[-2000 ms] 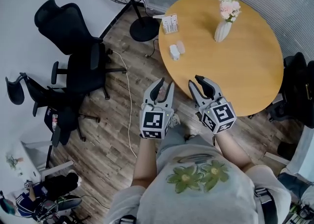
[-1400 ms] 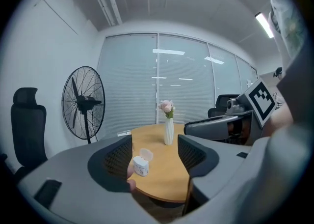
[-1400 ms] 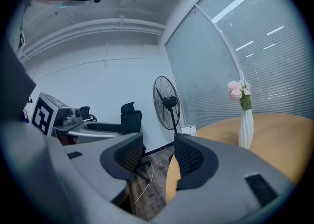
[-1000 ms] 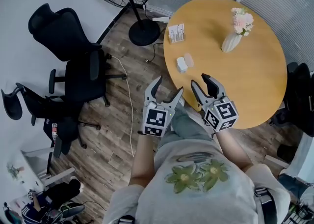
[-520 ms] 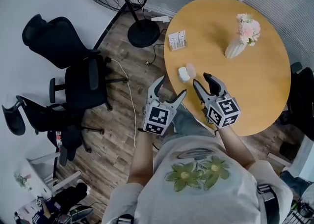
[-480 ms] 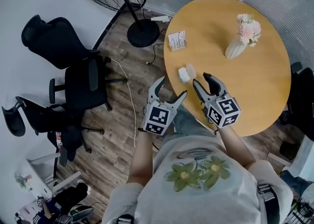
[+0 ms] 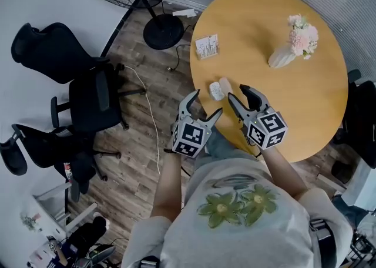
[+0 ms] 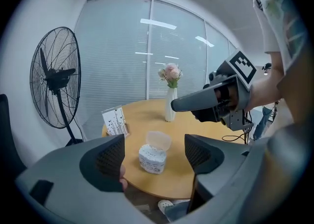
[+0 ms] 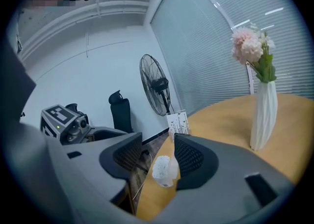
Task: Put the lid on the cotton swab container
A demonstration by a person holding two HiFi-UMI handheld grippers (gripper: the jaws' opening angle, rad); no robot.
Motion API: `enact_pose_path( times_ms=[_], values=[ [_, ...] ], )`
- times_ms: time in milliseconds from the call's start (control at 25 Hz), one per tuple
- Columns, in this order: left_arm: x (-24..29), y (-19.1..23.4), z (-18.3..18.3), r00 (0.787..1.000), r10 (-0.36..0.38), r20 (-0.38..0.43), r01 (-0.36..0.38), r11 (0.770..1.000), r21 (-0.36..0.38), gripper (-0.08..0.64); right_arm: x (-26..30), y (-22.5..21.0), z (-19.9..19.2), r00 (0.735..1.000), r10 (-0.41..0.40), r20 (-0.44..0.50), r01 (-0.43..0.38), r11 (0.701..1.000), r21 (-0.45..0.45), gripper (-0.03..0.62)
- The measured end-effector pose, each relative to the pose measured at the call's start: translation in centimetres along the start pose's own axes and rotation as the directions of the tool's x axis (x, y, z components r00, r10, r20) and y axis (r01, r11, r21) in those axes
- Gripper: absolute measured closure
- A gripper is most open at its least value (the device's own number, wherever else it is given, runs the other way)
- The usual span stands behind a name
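Note:
The cotton swab container [image 7: 215, 91] is a small clear tub packed with white swabs, standing near the round wooden table's [image 7: 305, 114] left edge. Its clear lid [image 7: 225, 84] leans beside it. In the left gripper view the container [image 8: 151, 158] and lid [image 8: 159, 141] lie ahead, beyond the jaws. My left gripper [image 7: 205, 106] hangs off the table edge, short of the container; its jaws are opening with nothing between them. My right gripper [image 7: 238, 93] hovers over the table just right of the lid, open by a narrower gap and empty. The right gripper view frames the container [image 9: 160, 169] between its jaws.
A white vase of pink flowers [image 7: 286, 53] stands at the table's far side, and a card holder [image 7: 207, 46] near the far left edge. On the wood floor to the left are a standing fan [image 7: 157, 29], its cable and black office chairs [image 7: 88, 87].
Both grippers have moved forward toward the container and lid. The left gripper's jaws have spread wider. The right gripper's gap looks unchanged.

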State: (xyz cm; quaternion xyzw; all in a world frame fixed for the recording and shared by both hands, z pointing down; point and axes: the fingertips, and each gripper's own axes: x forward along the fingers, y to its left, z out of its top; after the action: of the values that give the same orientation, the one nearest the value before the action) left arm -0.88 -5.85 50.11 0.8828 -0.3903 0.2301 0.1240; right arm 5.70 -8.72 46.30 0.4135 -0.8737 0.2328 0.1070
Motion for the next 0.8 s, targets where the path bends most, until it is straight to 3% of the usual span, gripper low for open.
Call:
enact_pose_path(
  times_ms=[560,800],
  values=[
    [4.1,0.1,-3.4,0.991,-0.072,-0.109,0.08,0.994,0.073,0.175,1.9,-2.2,-2.2,0.997,-0.006,-0.078,0.008,1.0,0.029,0.382],
    [5.2,0.6,-4.8,0.986,-0.083,-0.143,0.093,0.994,0.063,0.173,2.9,-2.8,-3.3,0.994,0.003,-0.112,0.005,0.997,0.075,0.38]
  ],
)
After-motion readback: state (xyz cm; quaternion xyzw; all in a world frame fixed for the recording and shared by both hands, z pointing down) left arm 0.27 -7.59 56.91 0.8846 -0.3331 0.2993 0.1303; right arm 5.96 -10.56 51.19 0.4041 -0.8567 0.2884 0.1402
